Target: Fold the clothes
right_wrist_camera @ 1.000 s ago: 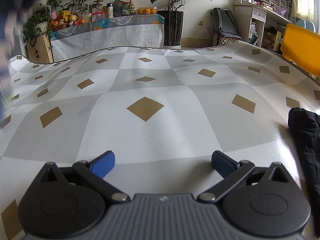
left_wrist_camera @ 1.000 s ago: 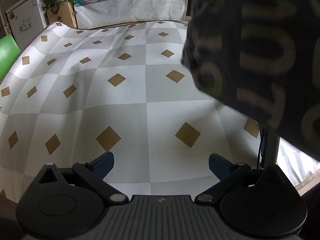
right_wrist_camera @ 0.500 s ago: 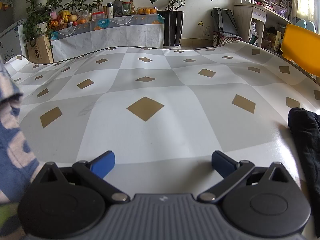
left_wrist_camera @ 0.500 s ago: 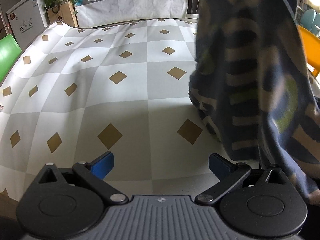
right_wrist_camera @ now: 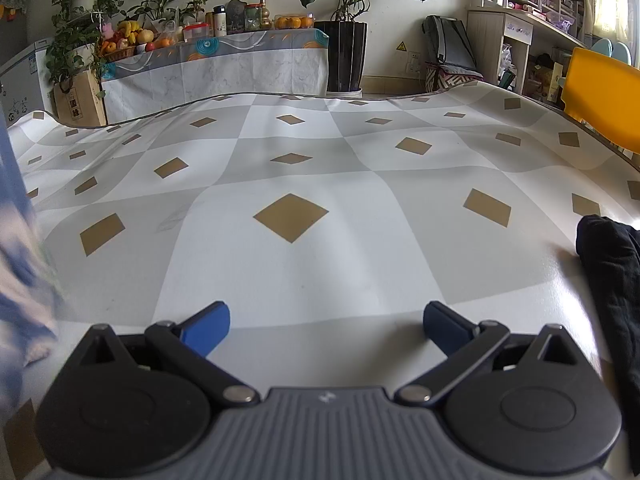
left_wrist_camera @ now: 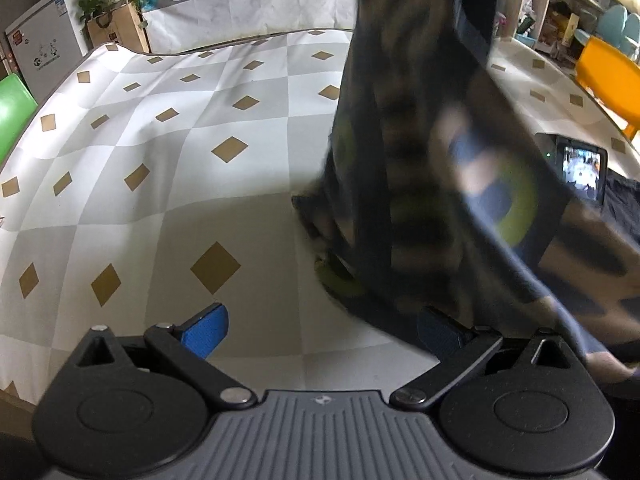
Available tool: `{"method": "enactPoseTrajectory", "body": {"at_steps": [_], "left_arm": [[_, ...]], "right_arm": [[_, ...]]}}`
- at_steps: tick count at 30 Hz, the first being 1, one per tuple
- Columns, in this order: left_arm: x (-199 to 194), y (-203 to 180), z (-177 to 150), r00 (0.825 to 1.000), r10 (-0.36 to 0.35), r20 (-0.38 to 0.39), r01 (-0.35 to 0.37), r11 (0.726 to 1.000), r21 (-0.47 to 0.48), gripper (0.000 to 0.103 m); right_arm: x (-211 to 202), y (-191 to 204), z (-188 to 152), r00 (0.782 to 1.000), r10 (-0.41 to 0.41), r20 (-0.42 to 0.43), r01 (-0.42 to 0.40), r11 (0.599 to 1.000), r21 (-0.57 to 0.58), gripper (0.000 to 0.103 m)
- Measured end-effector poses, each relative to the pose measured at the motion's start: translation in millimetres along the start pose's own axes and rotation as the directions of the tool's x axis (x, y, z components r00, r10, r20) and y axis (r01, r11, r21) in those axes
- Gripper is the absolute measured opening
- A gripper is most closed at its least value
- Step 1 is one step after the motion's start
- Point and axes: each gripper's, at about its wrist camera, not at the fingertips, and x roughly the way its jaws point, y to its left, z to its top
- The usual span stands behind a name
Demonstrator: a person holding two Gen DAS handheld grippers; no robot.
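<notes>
Patterned garment (left_wrist_camera: pixel 432 168) blurred over the table (left_wrist_camera: pixel 168 160)
Both grippers, left (left_wrist_camera: pixel 320 330) and right (right_wrist_camera: pixel 326 326), wide open, empty; black cloth (right_wrist_camera: pixel 612 264) lower right.

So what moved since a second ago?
The patterned cloth swung in from the right and dropped until its bottom edge reached the checkered table, hanging blurred. Neither the left gripper nor the right gripper took hold; both stayed open. The black garment stayed put.
</notes>
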Motion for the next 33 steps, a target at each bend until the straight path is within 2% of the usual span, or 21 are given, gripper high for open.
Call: {"method": "enactPoseTrajectory", "body": {"at_steps": [20, 26, 33], "left_arm": [[-2, -20, -3, 1.000, -0.012, -0.004, 0.012, 0.997, 0.078, 0.101], [2, -31, -4, 1.000, 0.009, -0.008, -0.008, 0.993, 0.120, 0.101], [3, -29, -3, 0.999, 0.035, 0.000, -0.035, 0.991, 0.125, 0.101]], "right_arm": [[0, 0, 0, 1.000, 0.000, 0.000, 0.000, 1.000, 0.000, 0.103], [0, 0, 0, 1.000, 0.000, 0.000, 0.000, 1.000, 0.000, 0.103], [0, 0, 0, 1.000, 0.000, 0.000, 0.000, 1.000, 0.000, 0.103]]}}
